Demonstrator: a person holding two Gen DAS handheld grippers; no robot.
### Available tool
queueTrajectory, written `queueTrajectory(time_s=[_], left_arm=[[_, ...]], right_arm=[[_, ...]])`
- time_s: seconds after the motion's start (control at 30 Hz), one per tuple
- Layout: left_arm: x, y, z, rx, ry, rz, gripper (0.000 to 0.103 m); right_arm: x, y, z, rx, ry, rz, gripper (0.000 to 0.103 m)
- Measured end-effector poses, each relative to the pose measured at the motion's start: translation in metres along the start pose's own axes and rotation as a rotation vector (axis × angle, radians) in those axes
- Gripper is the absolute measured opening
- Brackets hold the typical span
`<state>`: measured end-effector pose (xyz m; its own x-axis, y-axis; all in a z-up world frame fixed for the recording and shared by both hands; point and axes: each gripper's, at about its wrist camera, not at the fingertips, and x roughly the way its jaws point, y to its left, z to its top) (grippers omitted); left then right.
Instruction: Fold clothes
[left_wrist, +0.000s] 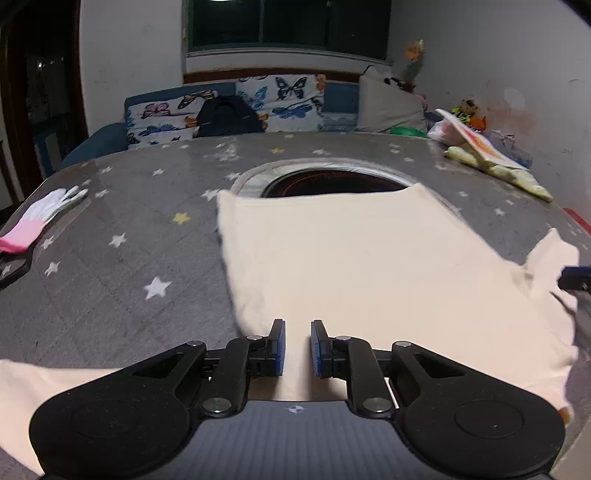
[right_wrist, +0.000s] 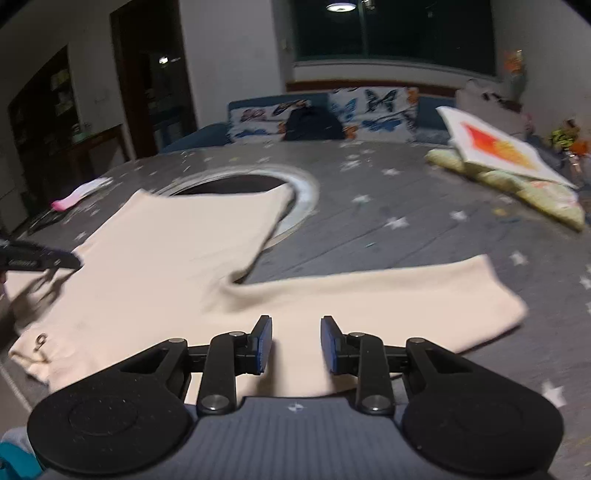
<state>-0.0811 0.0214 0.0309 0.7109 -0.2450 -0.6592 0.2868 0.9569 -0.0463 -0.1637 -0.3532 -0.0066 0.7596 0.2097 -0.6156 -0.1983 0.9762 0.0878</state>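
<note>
- cream shirt (left_wrist: 369, 258) lies spread flat on the star-print worktop (left_wrist: 129, 221), one sleeve (right_wrist: 424, 295) stretched sideways.
- left tongs (left_wrist: 297, 347) apart, holding nothing, over the shirt.
- right tongs (right_wrist: 296, 343) likewise apart, empty.

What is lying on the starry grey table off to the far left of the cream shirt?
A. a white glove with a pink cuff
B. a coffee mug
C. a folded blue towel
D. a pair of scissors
A: in the left wrist view a white glove with a pink cuff lies flat on the starry grey table, well apart from the left edge of the cream shirt.
</note>
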Motion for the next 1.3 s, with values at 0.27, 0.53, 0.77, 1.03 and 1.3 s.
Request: queueTrajectory(time_s=[0.27, 0.53, 0.77, 1.03, 1.3], left_arm=[[-0.011, -0.047, 0.015, 0.083, -0.02, -0.135, 0.017], [-0.012, -0.1, 0.011, 0.201, 0.011, -0.299, 0.018], [-0.009, -0.139, 0.001, 0.268, 0.046, -0.4, 0.018], [-0.001, -0.158, -0.015, 0.313, 0.091, -0.435, 0.018], [-0.004, -0.164, -0.016, 0.342, 0.073, -0.432, 0.019]], right_arm=[[0.017, -0.035, 0.015, 0.025, -0.033, -0.132, 0.029], [0.025, -0.077, 0.014, 0.113, -0.034, -0.277, 0.03], [0.017, -0.091, 0.004, 0.134, -0.033, -0.321, 0.037], [-0.002, -0.11, -0.006, 0.196, -0.043, -0.354, 0.04], [-0.011, -0.11, -0.014, 0.233, -0.041, -0.339, 0.041]])
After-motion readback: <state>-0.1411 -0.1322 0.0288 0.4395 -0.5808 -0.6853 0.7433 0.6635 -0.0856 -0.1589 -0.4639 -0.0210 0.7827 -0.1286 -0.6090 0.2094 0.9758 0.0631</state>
